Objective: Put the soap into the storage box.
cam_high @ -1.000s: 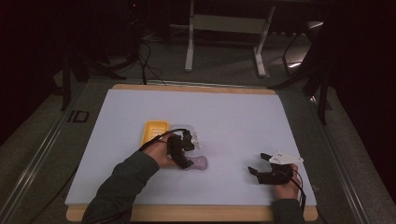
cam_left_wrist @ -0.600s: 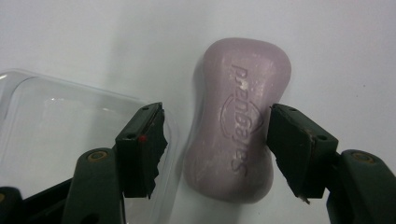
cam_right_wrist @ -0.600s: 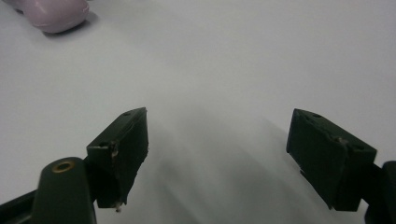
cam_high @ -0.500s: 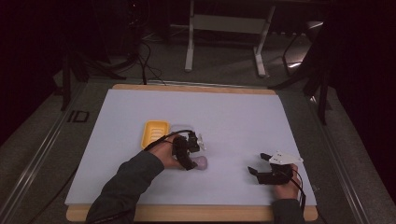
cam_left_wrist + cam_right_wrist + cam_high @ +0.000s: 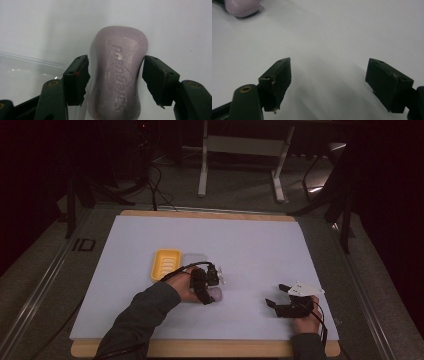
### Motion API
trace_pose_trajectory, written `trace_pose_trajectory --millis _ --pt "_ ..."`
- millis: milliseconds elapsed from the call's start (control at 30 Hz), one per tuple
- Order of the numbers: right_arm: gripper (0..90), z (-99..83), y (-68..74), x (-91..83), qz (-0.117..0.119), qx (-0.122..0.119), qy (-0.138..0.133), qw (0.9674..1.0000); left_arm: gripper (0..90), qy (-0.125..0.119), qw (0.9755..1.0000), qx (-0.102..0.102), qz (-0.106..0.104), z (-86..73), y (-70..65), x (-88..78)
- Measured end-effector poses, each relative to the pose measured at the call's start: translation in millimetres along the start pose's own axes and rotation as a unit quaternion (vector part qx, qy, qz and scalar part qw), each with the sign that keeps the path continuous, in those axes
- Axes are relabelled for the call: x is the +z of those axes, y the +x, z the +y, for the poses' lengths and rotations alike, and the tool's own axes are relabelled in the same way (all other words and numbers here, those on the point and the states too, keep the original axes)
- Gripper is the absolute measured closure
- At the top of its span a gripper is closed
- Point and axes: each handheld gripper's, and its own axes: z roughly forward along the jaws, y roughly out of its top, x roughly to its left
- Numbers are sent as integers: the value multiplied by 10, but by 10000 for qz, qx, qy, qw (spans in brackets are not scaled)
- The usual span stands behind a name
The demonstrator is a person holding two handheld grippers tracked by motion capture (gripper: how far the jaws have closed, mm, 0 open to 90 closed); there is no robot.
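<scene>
— Soap bar (image 5: 120, 72): lilac, lying flat on the white table cover (image 5: 260, 245), straddled by the left gripper (image 5: 116, 75). Long axis?

— Running straight away from the left gripper's camera, in line with the jaws. Narrow waist of the bar sitting right between the two pads, so gripped across the short width if closed.

— Clamped already?

— Not quite, by the look of it. Jaws apart, one pad on each side of the bar; right pad at or nearly at the bar's edge, left pad with a thin sliver of gap. Hard to call actual contact.

— Anything crowding the bar?

— Clear lid or tray edge (image 5: 30, 60) just to the left in the left gripper view. Yellow soap dish (image 5: 166, 264) up and to the left of that hand in the high view, near but apart.

— Right gripper (image 5: 281, 296)?

— Well off to the right, low over bare cover, jaws wide apart around nothing. Soap visible far off at the top-left corner of its view. Left hand clearly nearer; probably a plain squeeze next.
</scene>
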Motion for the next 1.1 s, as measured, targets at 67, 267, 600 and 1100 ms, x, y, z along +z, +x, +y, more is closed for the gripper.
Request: trace_pose_trajectory --millis 67,267,600,1100 --pt "204 0 0 0 0 -2 -3 10000 392 77 10000 28 -41 16 -5 26" --pt "204 0 1 0 2 -6 -2 10000 412 304 9994 17 -162 34 3 100" --pt "204 0 0 0 4 -2 -5 10000 466 527 9980 -10 -339 63 60 134" --pt "204 -1 0 0 7 -1 -14 10000 498 727 9968 117 -307 110 60 134"
